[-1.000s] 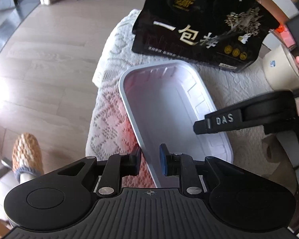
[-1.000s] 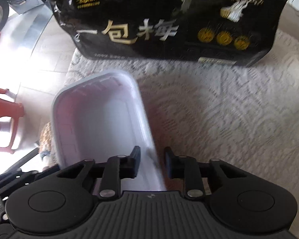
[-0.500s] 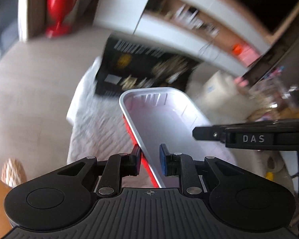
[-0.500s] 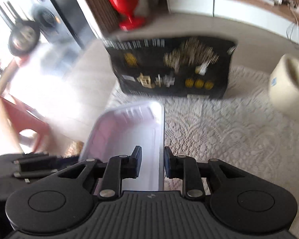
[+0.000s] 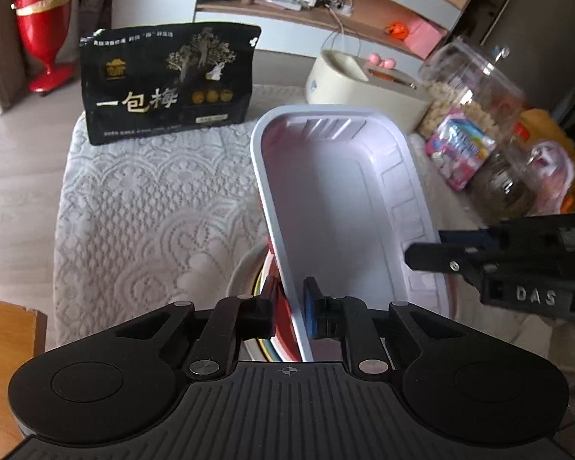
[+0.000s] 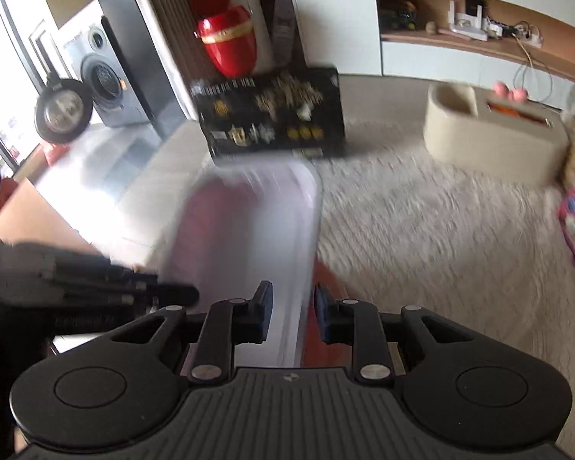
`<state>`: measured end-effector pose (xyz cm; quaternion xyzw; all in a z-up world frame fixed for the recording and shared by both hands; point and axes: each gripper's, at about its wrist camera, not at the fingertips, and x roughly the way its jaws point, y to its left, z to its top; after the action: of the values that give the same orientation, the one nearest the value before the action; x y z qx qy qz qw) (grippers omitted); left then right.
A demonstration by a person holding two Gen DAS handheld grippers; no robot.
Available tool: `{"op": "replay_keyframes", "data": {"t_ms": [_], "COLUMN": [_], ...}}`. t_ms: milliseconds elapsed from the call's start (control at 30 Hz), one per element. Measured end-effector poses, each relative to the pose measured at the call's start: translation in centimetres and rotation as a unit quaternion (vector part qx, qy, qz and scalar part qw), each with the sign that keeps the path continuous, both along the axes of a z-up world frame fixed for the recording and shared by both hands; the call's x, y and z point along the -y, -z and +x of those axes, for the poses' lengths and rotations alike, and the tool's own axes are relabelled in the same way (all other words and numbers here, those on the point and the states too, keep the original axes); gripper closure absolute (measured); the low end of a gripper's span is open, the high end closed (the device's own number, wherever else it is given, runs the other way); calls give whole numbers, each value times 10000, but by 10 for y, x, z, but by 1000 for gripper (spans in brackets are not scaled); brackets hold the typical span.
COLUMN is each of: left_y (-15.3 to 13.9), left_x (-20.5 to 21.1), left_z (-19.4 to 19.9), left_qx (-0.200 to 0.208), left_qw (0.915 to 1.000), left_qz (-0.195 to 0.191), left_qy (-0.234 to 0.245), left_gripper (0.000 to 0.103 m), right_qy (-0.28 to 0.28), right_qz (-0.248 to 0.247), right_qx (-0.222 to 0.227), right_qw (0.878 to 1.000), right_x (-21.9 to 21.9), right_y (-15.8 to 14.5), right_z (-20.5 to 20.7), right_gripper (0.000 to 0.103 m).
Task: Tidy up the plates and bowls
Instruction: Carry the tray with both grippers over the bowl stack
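- The left gripper (image 5: pixel 290 308) pinches the near left rim of a pale lilac rectangular tray (image 5: pixel 337 207); its jaws have just been closing in, and the rim sits between the pads.
- The right gripper (image 6: pixel 292 312) is pressed onto the tray's (image 6: pixel 249 230) opposite long rim, one finger inside the wall and one outside; in the left wrist view it (image 5: pixel 421 255) reaches in from the right edge of the picture.
- The tray is held tilted, its near end over the front edge of the desk (image 5: pixel 145 222) and its far end pointing toward the back edge.
- Just under the tray's near end lies a round plate (image 5: pixel 245 272) with coloured rings near its rim, partly hidden; a red underside shows between tray and plate.
- The desk is covered with a white lace cloth.
- A black snack bag (image 5: pixel 168 84) with gold lettering stands upright at the back left corner of the desk.
- A cream container (image 5: pixel 349 76) sits at the back edge, right of the bag.
- Along the right edge lie a clear plastic jar (image 5: pixel 475 92) on its side and a pink candy packet (image 5: pixel 460 149) beside it.
- The right wrist view is smeared, so the tray's outline there is soft.
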<state>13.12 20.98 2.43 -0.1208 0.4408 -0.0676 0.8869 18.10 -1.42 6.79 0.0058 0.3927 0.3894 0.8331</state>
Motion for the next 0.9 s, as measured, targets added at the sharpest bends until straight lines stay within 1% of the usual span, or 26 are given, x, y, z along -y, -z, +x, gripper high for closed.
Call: {"op": "replay_keyframes", "data": {"t_ms": [67,167,267,333,433,500,600,633,667,767,833,900], "left_y": [-4,-11,-14,-13,-5,1,0,-4,-8,-18,-16,-13], "left_x": [-1,-1,-3,-6,-9,-11,-11,-10,-8,1,6,9], "left_z": [-7,-10,-12,-9,-3,0,0,-3,-5,-12,-12,-10], "left_qx": [49,197,293,285,238,179,297,393,519,914,881,775], "left_qw": [10000,9998,9995,9994,9992,9992,9987,9984,9980,9956,9961,9969], "left_qz": [-23,17,-14,-41,-63,-208,-396,-397,-366,-221,-47,141], "left_qy": [-18,-50,-128,-214,-304,-279,-148,-100,-56,63,87,67], "left_gripper": [86,86,86,86,86,86,86,86,86,86,86,86], "right_qy": [-6,90,307,447,594,664,578,525,538,454,418,378], "right_qz": [-58,-56,163,320,438,481,629,704,729,726,702,585], "right_qx": [10,167,318,257,55,-209,-719,-831,-794,-71,104,15], "right_qw": [10000,9998,9989,9982,9973,9964,9937,9927,9927,9963,9966,9976], "right_x": [3,9,14,11,-2,-11,-19,-18,-16,-6,1,5], "right_y": [6,-3,-14,-15,-10,-6,1,1,-2,-16,-19,-14], "right_z": [-3,-2,4,11,30,43,58,57,54,32,25,24], "right_gripper": [79,79,76,72,71,71,71,69,69,69,69,69]}}
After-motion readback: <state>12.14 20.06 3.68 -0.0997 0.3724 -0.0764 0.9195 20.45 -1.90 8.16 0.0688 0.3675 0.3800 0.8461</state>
